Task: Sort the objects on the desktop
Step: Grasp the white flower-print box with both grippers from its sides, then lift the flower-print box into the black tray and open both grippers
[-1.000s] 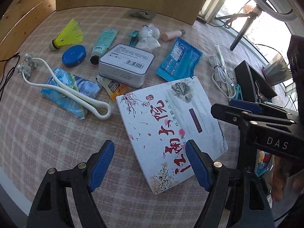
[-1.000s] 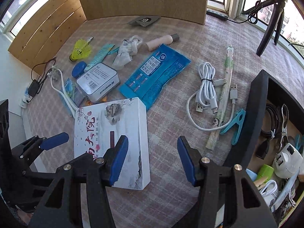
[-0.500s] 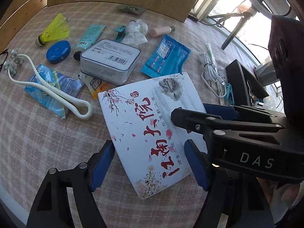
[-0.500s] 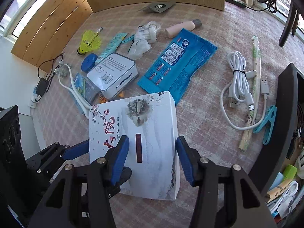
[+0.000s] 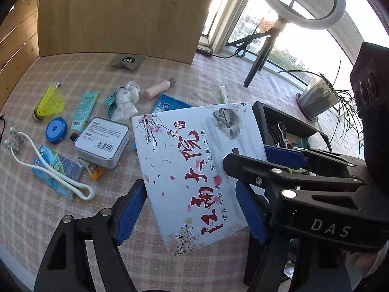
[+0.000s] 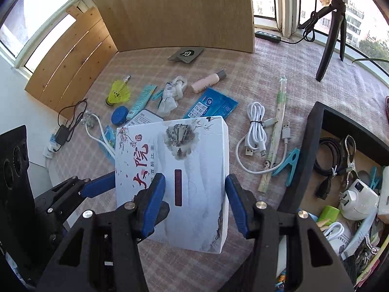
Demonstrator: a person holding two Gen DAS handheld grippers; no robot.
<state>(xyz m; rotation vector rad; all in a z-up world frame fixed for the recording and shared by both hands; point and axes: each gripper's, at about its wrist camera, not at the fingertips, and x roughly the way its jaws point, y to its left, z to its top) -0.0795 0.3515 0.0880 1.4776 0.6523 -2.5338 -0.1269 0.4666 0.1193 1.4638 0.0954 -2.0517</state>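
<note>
Gripping white printed box [image 5: 194, 170] — both tongs, left [image 5: 189, 209], right [image 6: 194, 199]

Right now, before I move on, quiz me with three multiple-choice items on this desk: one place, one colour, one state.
1. Where is the white charger?
A. On the cloth by the cable
B. In the bin
C. On top of the box

2. What colour is the shuttlecock?
A. Yellow
B. White
C. Red

3. How does the white cable lie?
A. Stretched out straight
B. Plugged into a socket
C. Coiled and tied

Answers:
1 B: the charger sits inside the bin among other odds and ends.
2 A: the shuttlecock has a bright yellow skirt.
3 C: the cable is looped into a bundle with a dark tie round its middle, and its plugs lie free on the cloth.
</note>
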